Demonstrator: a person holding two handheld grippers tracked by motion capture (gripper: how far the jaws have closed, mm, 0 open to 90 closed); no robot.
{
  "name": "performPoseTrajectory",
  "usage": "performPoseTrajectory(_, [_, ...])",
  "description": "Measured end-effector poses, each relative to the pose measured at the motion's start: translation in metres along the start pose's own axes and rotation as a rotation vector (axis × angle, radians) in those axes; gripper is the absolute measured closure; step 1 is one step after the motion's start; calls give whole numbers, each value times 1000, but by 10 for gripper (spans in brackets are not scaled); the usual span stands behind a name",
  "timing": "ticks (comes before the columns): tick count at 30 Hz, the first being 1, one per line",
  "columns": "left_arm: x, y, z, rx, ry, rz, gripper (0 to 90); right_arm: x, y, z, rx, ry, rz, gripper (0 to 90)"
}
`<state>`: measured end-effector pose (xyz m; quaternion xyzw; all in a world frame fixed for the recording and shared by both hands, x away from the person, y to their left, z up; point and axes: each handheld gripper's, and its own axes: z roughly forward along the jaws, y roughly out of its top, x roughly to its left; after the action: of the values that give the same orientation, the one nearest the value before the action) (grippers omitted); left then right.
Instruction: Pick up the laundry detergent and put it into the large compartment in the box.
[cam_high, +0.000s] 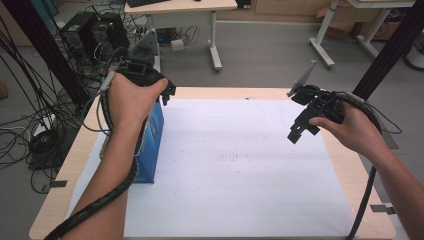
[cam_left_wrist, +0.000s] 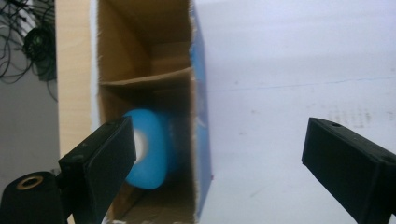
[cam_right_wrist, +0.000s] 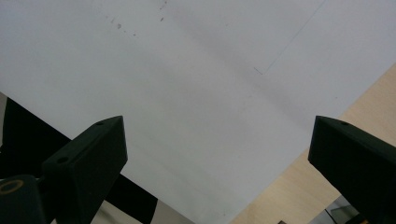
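The blue box (cam_high: 152, 145) stood on the white sheet (cam_high: 235, 165) at the left side of the desk (cam_high: 80, 150). A blue roll (cam_left_wrist: 152, 149) lay inside the box. The left claw (cam_left_wrist: 215, 163) hung above the box, wide open and empty. The right claw (cam_right_wrist: 219, 158) was far from the box, open and empty too.

High view: fixed overhead, facing forward and down across the table (cam_high: 60, 165). Left gripper view: close, looking down into the open blue box (cam_left_wrist: 201, 93). Right gripper view: close over the white sheet (cam_right_wrist: 196, 93), shared by all three.
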<state>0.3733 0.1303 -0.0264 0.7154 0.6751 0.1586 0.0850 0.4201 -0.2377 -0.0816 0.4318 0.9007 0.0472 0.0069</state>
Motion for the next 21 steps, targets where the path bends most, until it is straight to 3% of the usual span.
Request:
performPoseTrajectory(10, [-31, 8, 0, -1, -23, 70, 97, -4, -7, -3, -11, 2, 7, 45])
performPoseTrajectory(21, [-35, 7, 3, 7, -23, 75, 97, -3, -7, -3, -13, 3, -1, 45])
